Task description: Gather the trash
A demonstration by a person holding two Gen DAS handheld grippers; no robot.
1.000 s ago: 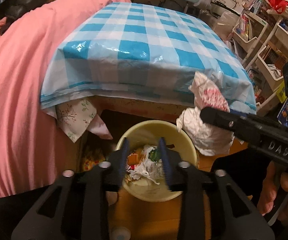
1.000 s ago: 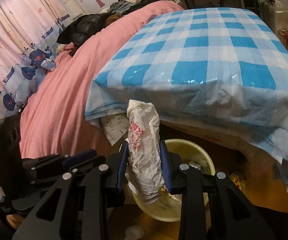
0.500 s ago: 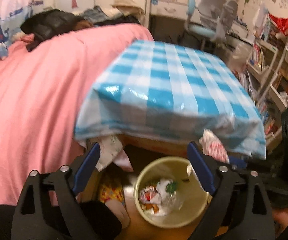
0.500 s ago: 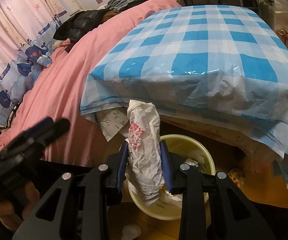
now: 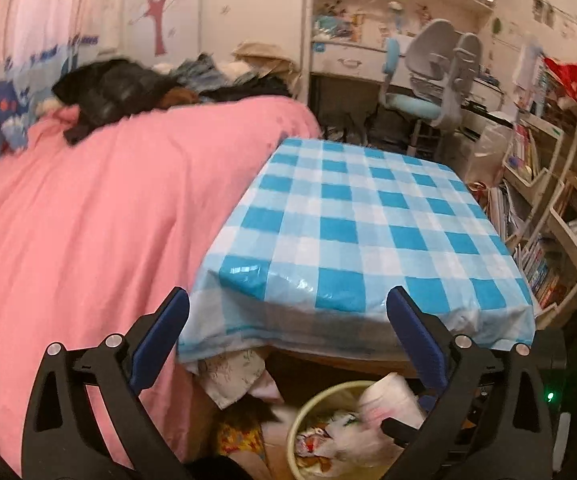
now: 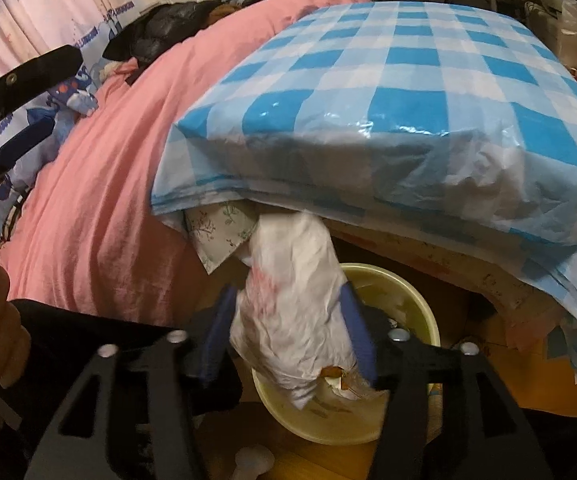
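Pink bedding [image 5: 100,216]: one spread, along the left edge of the table.
Left gripper [image 5: 288,344]: fingers wide apart, empty; a second ago they were nearly together low over the bin, now it is raised and pulled back, so its drop looks finished.
Checked tablecloth [image 5: 368,240]: one, blue and white, nothing on it.
Bin [image 6: 412,304]: one yellow tub on the floor under the table's near edge, holding several scraps.
White plastic bag [image 6: 296,312]: one, crumpled, over the bin.
Right gripper [image 6: 288,340]: fingers loosened from their tight pinch, bag between them, release apparently beginning.
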